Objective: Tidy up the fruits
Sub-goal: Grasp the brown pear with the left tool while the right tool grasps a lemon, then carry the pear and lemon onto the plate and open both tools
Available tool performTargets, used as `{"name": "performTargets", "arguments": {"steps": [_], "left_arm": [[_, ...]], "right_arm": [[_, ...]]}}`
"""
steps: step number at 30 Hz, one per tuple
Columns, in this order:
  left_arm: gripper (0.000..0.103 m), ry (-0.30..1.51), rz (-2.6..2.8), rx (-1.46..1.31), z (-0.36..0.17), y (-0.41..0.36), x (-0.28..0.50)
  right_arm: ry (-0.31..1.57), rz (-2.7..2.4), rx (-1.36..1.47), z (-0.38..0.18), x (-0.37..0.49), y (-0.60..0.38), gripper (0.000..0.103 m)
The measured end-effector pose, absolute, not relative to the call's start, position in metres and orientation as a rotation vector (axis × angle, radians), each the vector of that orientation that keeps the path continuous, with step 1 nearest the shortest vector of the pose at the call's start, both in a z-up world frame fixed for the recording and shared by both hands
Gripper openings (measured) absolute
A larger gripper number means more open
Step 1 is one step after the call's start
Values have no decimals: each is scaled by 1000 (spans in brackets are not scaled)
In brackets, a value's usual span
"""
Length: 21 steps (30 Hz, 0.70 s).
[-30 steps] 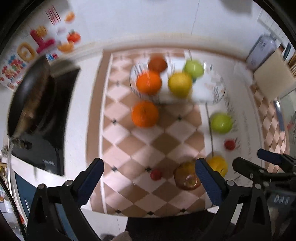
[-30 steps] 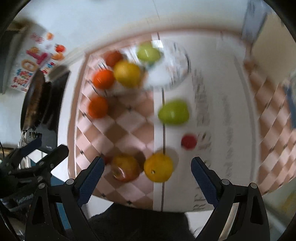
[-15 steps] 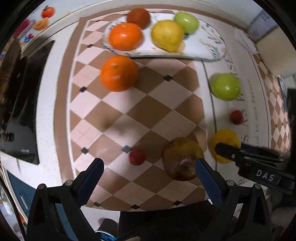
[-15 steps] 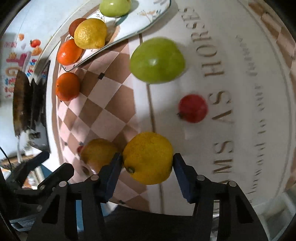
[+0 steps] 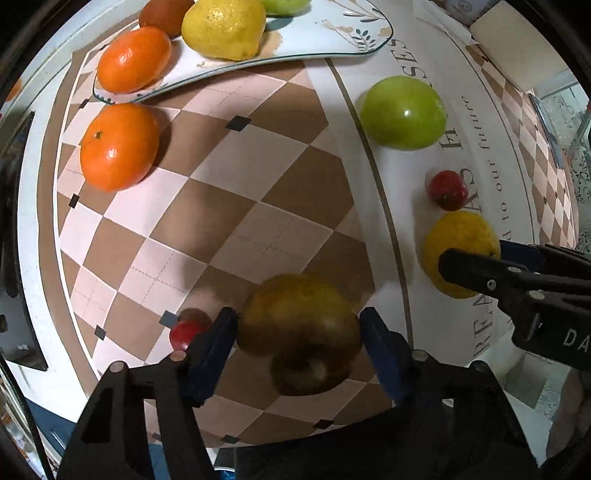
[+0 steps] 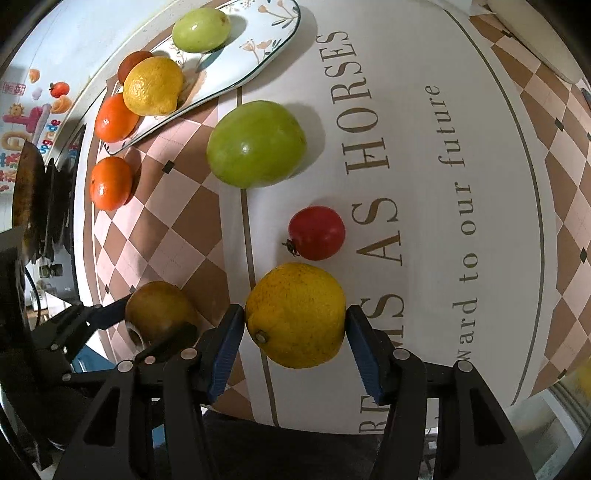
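We see a brown pear on the checkered mat at the near edge, sitting between the blue pads of the left gripper; both pads press its sides, so the tongs are pinching it. Beside it on the white lettered part of the mat, a yellow lemon sits between the pads of the right gripper, pads touching both sides, pinched too. Just left of the pear lies a small red fruit, partly hidden by the left pad. Just beyond the lemon is another small red fruit with a dark calyx, then a big green apple further out, all on the mat and apart from each other. A loose orange sits on the checks near the far left, just short of the plate. The flower-patterned plate at the far end holds an orange, a lemon, a smaller green apple and a reddish-brown fruit behind the lemon, type unclear. A dark pan sits on a stove at far left.
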<state>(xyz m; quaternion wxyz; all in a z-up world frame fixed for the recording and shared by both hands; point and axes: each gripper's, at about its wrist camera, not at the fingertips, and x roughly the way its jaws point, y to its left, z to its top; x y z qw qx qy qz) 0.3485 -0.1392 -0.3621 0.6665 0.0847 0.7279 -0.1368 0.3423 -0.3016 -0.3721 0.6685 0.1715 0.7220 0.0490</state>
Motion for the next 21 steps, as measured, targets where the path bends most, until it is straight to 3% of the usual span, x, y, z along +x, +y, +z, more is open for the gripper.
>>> {"name": "performTargets", "arguments": {"steps": [12,21], "left_arm": [[66,1602,-323,185,-358,-143,356],[66,1533,-345,180,-325,-143,377]], "right_arm": [[1613,115,367,-375,340,-300,60],[1549,116,384,-357,342,-309,60]]}}
